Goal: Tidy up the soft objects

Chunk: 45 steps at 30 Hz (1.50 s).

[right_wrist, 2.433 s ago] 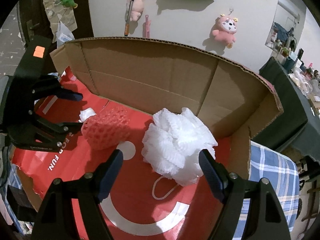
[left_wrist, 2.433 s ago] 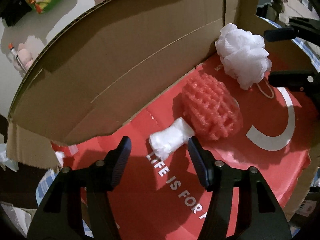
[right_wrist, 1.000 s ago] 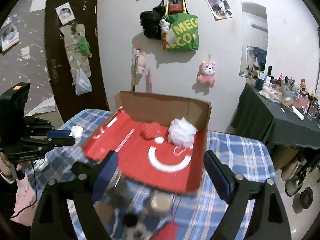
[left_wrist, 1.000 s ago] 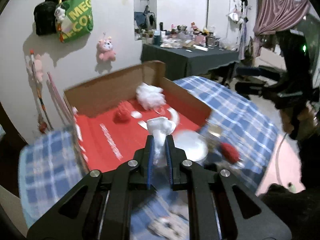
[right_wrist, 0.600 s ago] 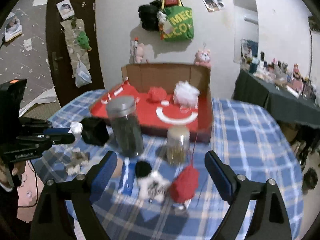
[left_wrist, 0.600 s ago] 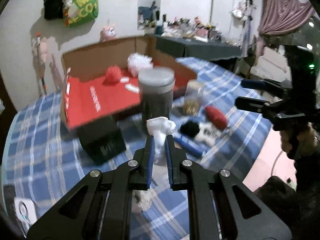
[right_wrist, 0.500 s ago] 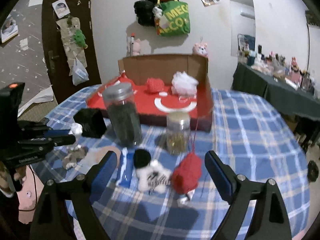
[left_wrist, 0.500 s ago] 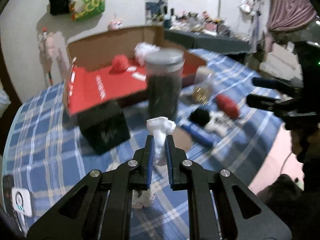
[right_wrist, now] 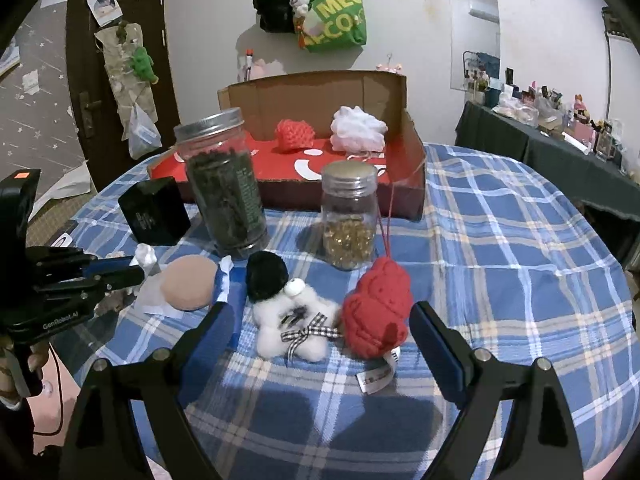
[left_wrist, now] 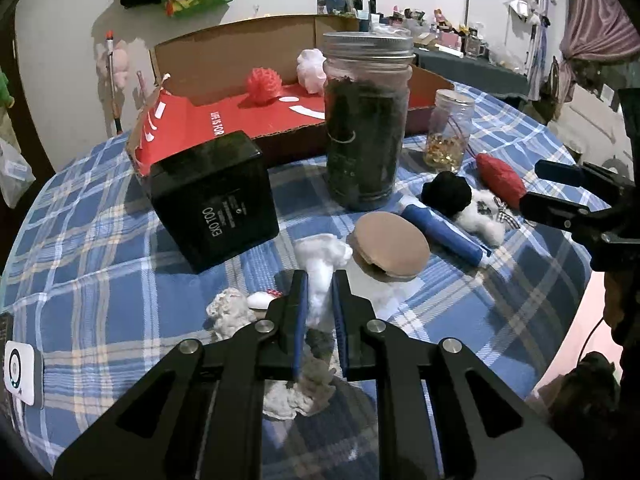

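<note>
My left gripper (left_wrist: 320, 292) is shut on a white soft wad (left_wrist: 322, 254), held low over the blue checked tablecloth near a tan round puff (left_wrist: 390, 246). In the right wrist view that wad (right_wrist: 145, 256) shows at the left gripper's tip (right_wrist: 132, 268). My right gripper (right_wrist: 320, 332) stands open, low over a white plush with a black hat (right_wrist: 292, 312) and a red plush (right_wrist: 378, 304); neither finger touches them. At the back, the cardboard box (right_wrist: 412, 152) holds a red net sponge (right_wrist: 295, 135) and a white mesh puff (right_wrist: 358, 128).
Between me and the box stand a tall dark-filled jar (right_wrist: 224, 188), a small jar of gold bits (right_wrist: 350, 216) and a black box (right_wrist: 154, 210). A blue tube (left_wrist: 440, 232) lies by the puff. Grey-white plush pieces (left_wrist: 228, 312) lie under the left gripper.
The left gripper closed on the white wad inside the box and carried it out. Both grippers have since sunk toward the table in front of the jars.
</note>
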Available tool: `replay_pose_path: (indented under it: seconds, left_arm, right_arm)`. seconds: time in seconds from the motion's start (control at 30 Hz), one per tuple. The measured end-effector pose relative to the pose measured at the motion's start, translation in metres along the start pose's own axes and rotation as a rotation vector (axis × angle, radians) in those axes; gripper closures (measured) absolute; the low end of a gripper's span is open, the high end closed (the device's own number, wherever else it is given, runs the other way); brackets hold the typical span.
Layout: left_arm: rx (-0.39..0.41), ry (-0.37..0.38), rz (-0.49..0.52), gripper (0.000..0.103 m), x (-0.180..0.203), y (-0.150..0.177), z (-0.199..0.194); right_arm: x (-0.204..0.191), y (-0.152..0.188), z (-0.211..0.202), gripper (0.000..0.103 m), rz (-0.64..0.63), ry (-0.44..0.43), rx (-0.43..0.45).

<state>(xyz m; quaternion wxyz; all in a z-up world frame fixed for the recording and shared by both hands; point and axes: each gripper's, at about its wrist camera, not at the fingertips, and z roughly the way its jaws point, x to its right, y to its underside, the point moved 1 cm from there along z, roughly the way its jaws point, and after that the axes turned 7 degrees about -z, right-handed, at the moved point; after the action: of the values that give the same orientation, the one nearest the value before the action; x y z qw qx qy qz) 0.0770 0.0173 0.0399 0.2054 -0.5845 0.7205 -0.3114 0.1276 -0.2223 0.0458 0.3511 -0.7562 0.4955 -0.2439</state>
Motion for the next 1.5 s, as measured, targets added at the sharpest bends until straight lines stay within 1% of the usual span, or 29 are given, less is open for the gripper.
replay_pose_path:
  seconds: [0.17,0.27,0.37,0.4,0.43,0.47,0.5,0.57,0.6,0.67,0.73,0.77,0.83,0.9,0.93,1.03,1.1,1.2,1.3,1.37,1.5]
  left_arm:
    - [0.021,0.004,-0.011,0.089,0.000,0.002,-0.001]
    - [0.036,0.005,-0.007,0.086,0.001,0.004,-0.002]
    - [0.046,0.014,-0.003,0.077,0.003,0.005,-0.003]
    - [0.050,0.017,-0.004,0.069,0.005,0.006,-0.004]
    - [0.056,0.019,-0.011,0.048,0.005,0.006,-0.005]
    - [0.064,0.017,-0.015,0.038,0.005,0.006,-0.005]
    - [0.083,0.017,-0.015,0.035,0.006,0.007,-0.008]
    - [0.115,0.026,-0.002,0.035,0.010,0.008,-0.014]
    - [0.119,0.026,-0.003,0.035,0.011,0.008,-0.016]
    - [0.154,0.029,-0.016,0.035,0.014,0.009,-0.023]
    - [0.187,0.029,-0.026,0.034,0.016,0.011,-0.030]
    - [0.217,0.020,-0.035,0.034,0.017,0.013,-0.035]
    - [0.272,0.004,-0.047,0.026,0.020,0.018,-0.043]
    - [0.320,-0.002,-0.066,0.019,0.023,0.023,-0.049]
    - [0.342,-0.001,-0.078,0.018,0.025,0.026,-0.051]
    - [0.365,0.007,-0.101,0.017,0.028,0.034,-0.053]
    - [0.359,-0.001,-0.111,0.015,0.030,0.038,-0.051]
    - [0.340,-0.014,-0.127,0.015,0.028,0.044,-0.045]
    - [0.310,-0.026,-0.163,0.015,0.018,0.046,-0.040]
    - [0.280,-0.035,-0.205,0.015,0.007,0.045,-0.036]
    - [0.244,-0.058,-0.242,0.015,-0.009,0.043,-0.032]
  right_arm:
    - [0.000,0.000,0.000,0.012,0.004,-0.005,0.002]
    - [-0.002,0.003,-0.002,0.012,0.007,-0.007,0.010]
    - [-0.003,0.006,-0.004,0.012,0.004,-0.011,0.018]
    - [-0.004,0.007,-0.005,0.012,0.003,-0.014,0.022]
    - [-0.005,0.008,-0.005,0.012,0.002,-0.017,0.023]
    - [-0.006,0.008,-0.006,0.012,0.001,-0.018,0.023]
    - [-0.006,0.009,-0.006,0.012,0.002,-0.017,0.026]
    - [-0.008,0.011,-0.009,0.012,0.005,-0.022,0.034]
    - [-0.009,0.012,-0.012,0.012,0.010,-0.025,0.042]
    - [-0.011,0.014,-0.017,0.012,0.017,-0.023,0.059]
    - [-0.015,0.018,-0.024,0.007,0.021,-0.004,0.089]
    - [-0.018,0.021,-0.029,0.005,0.025,0.014,0.117]
    - [-0.022,0.025,-0.037,0.000,0.037,0.035,0.155]
    - [-0.024,0.029,-0.044,0.000,0.057,0.060,0.194]
    - [-0.025,0.031,-0.047,0.000,0.064,0.074,0.205]
    - [-0.026,0.033,-0.047,0.000,0.069,0.099,0.211]
    - [-0.027,0.037,-0.044,0.000,0.075,0.102,0.205]
    - [-0.027,0.044,-0.038,0.000,0.094,0.095,0.184]
    - [-0.024,0.048,-0.032,0.000,0.110,0.086,0.161]
    - [-0.019,0.048,-0.030,0.000,0.124,0.085,0.151]
    - [-0.006,0.041,-0.025,0.000,0.158,0.075,0.141]
